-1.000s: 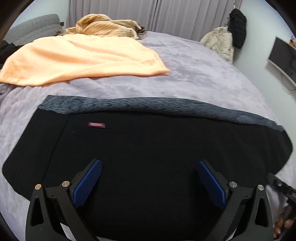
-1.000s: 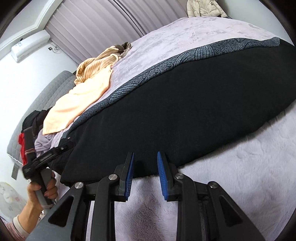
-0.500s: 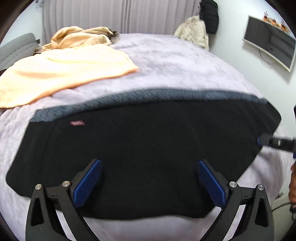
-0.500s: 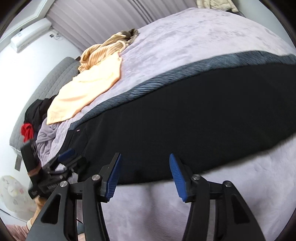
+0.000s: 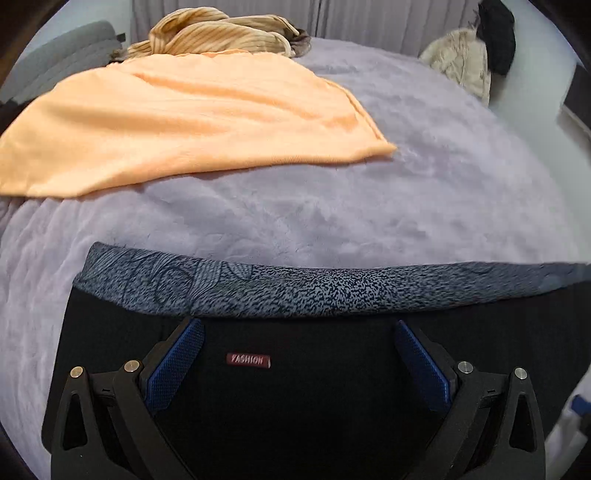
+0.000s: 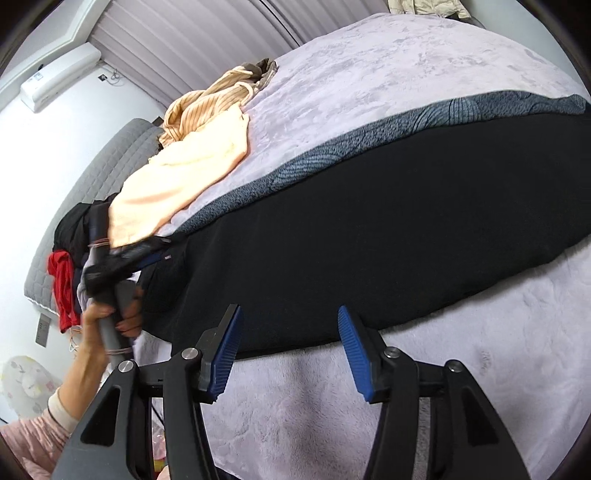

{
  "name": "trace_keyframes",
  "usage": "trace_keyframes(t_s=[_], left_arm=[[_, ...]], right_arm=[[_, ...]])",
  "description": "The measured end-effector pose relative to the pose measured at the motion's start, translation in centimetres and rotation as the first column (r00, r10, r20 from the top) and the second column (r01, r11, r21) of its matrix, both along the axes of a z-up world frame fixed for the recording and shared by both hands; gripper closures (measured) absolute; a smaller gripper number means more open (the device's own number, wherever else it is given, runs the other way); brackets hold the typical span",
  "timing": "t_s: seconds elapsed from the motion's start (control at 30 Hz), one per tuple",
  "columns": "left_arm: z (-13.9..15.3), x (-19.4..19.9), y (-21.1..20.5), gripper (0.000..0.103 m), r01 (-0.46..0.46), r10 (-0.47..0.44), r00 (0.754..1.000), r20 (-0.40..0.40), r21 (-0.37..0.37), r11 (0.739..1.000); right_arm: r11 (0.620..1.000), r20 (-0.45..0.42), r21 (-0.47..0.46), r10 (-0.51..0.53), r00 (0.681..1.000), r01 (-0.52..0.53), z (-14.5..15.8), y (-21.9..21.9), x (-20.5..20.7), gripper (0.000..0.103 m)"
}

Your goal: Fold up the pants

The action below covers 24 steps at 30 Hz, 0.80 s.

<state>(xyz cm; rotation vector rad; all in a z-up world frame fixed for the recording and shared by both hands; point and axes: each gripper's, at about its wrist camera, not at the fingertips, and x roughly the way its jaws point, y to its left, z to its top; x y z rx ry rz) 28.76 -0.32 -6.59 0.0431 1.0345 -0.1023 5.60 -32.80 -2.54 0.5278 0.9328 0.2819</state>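
Note:
The black pants point(image 5: 314, 398) lie flat and folded lengthwise on the lavender bed, with a blue-grey patterned band point(image 5: 295, 291) along their far edge and a small red "FASHION" label point(image 5: 248, 360). My left gripper point(image 5: 295, 363) is open, low over the pants near that label at their left end. In the right wrist view the pants point(image 6: 369, 236) stretch across the bed. My right gripper point(image 6: 290, 345) is open, over the near edge of the pants. The left gripper point(image 6: 122, 254) shows there at the pants' left end.
An orange towel point(image 5: 177, 122) and a striped tan garment point(image 5: 221, 33) lie on the far part of the bed point(image 5: 424, 192). A pile of black and red clothes point(image 6: 68, 258) sits by the grey headboard. A jacket point(image 5: 461, 59) hangs at the far right.
My left gripper has moved forward and left over the pants, to the label near the patterned band. My right gripper has opened from nearly shut to wide.

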Motion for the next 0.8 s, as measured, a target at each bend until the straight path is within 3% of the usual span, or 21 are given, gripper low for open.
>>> trace_keyframes(t_s=[0.13, 0.23, 0.33, 0.43, 0.5, 0.53, 0.57, 0.63, 0.8], left_arm=[[0.2, 2.7, 0.7, 0.000, -0.094, 0.094, 0.996, 0.013, 0.005, 0.996], [1.4, 3.3, 2.6, 0.000, -0.156, 0.156, 0.988, -0.006, -0.042, 0.987], [2.0, 2.1, 1.7, 0.000, -0.093, 0.095, 0.995, 0.012, -0.098, 0.991], [0.4, 1.8, -0.3, 0.000, -0.048, 0.049, 0.999, 0.017, -0.041, 0.998], [-0.9, 1.3, -0.7, 0.000, -0.044, 0.045, 0.997, 0.058, -0.011, 0.999], [-1.0, 1.0, -0.7, 0.000, -0.041, 0.042, 0.995, 0.092, -0.014, 0.999], [-1.0, 0.8, -0.6, 0.000, -0.040, 0.042, 0.993, 0.107, -0.021, 0.999], [-0.9, 0.8, -0.1, 0.000, -0.036, 0.042, 0.993, 0.113, -0.049, 0.998], [-1.2, 1.0, 0.3, 0.000, -0.033, 0.046, 0.991, 0.124, -0.100, 0.994]], right_arm=[[0.999, 0.042, -0.048, 0.003, 0.999, -0.001, 1.8, -0.4, 0.6, 0.045], [0.997, 0.067, -0.060, 0.046, 0.997, -0.042, 2.7, -0.3, 3.0, 0.048], [0.992, 0.062, -0.090, 0.092, 0.994, -0.086, 2.6, 1.2, 7.0, 0.052], [0.986, 0.036, -0.115, 0.129, 0.991, -0.124, 1.6, 3.4, 11.3, 0.053], [0.974, 0.013, -0.191, 0.129, 0.992, -0.124, 0.3, 4.5, 13.5, 0.053], [0.968, -0.007, -0.221, 0.118, 0.993, -0.116, -0.5, 4.5, 14.4, 0.053], [0.969, -0.023, -0.223, 0.108, 0.994, -0.111, -1.2, 4.1, 15.1, 0.059], [0.981, -0.032, -0.175, 0.077, 0.997, -0.081, -2.1, 2.0, 16.0, 0.080], [0.978, -0.040, -0.153, -0.149, 0.988, 0.142, -2.6, -6.1, 17.0, 0.084]])
